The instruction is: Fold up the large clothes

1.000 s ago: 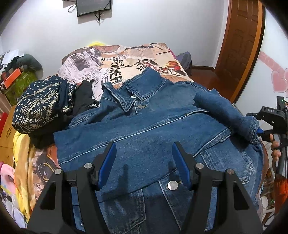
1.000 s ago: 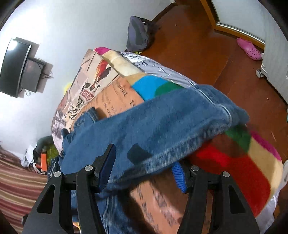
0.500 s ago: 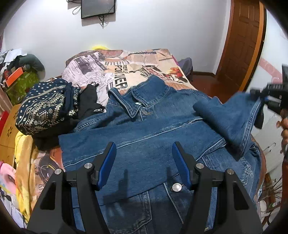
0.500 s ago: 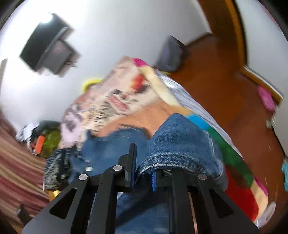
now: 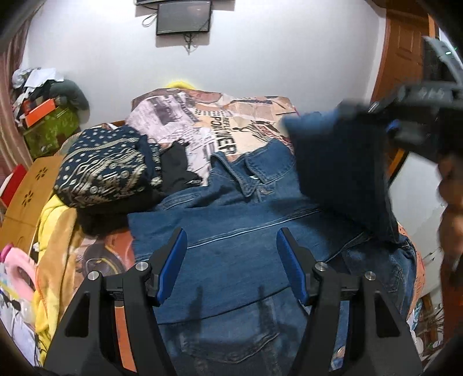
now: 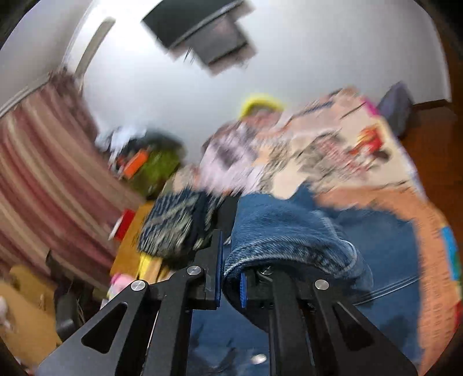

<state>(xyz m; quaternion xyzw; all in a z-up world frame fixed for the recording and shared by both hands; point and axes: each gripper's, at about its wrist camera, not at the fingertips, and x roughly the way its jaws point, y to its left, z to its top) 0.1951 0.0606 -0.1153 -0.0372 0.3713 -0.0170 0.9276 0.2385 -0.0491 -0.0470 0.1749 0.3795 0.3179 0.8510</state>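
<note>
A blue denim jacket (image 5: 231, 231) lies front-up on the bed, collar toward the far wall. My left gripper (image 5: 231, 260) is open and empty, held above the jacket's lower front. My right gripper (image 6: 230, 274) is shut on the cuff of the jacket's right sleeve (image 6: 277, 231). In the left wrist view that sleeve (image 5: 341, 162) hangs lifted above the jacket's right shoulder, with the right gripper (image 5: 390, 127) at the upper right. The right wrist view is blurred by motion.
A navy patterned cloth (image 5: 107, 165) and dark clothes are piled left of the jacket. The bed (image 5: 202, 121) has a printed cover. A yellow blanket (image 5: 55, 231) hangs at the left edge. A television (image 5: 183, 17) and a door (image 5: 405, 57) are behind.
My right gripper has lifted the sleeve higher and carried it leftward over the jacket. The left gripper has drawn back a little and stays open.
</note>
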